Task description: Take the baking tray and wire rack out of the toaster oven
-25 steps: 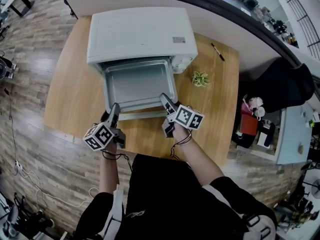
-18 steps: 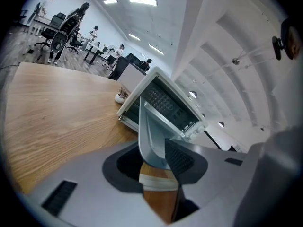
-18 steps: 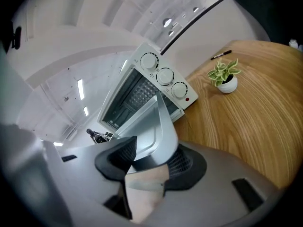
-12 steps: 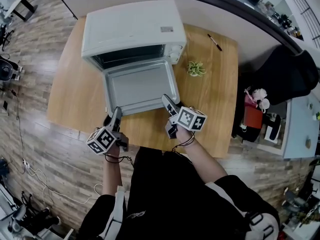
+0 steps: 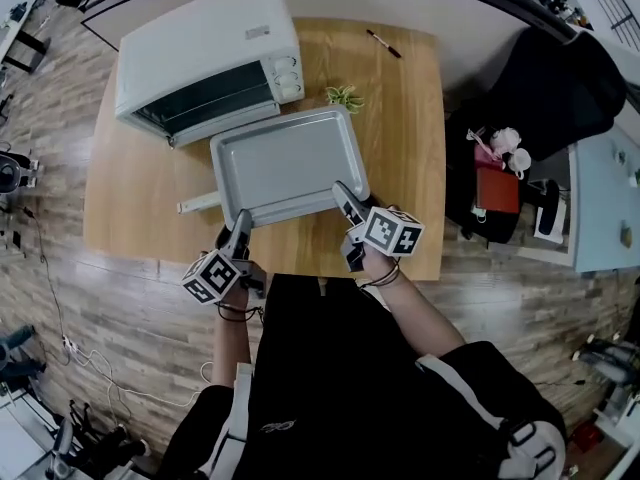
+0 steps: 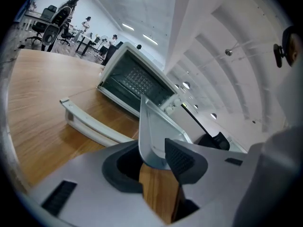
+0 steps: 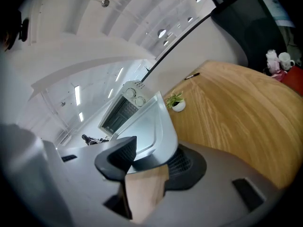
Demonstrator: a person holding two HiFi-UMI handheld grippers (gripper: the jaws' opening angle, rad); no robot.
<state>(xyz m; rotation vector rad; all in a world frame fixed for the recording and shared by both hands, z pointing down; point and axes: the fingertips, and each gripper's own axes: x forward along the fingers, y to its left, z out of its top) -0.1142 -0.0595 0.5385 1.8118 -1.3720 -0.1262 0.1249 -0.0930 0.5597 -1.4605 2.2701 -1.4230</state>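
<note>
Left gripper clamps the baking tray at its near-left corner and right gripper at its near-right, long axis running across between them, tray fully out of the toaster oven at the table's far-left corner.

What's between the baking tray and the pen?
A small potted plant, beside the far corner of the baking tray, short of the pen. Clear in the head view.

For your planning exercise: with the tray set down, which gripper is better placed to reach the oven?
Probably left: the left gripper holds the tray corner nearer the oven; the right gripper is farther.
</note>
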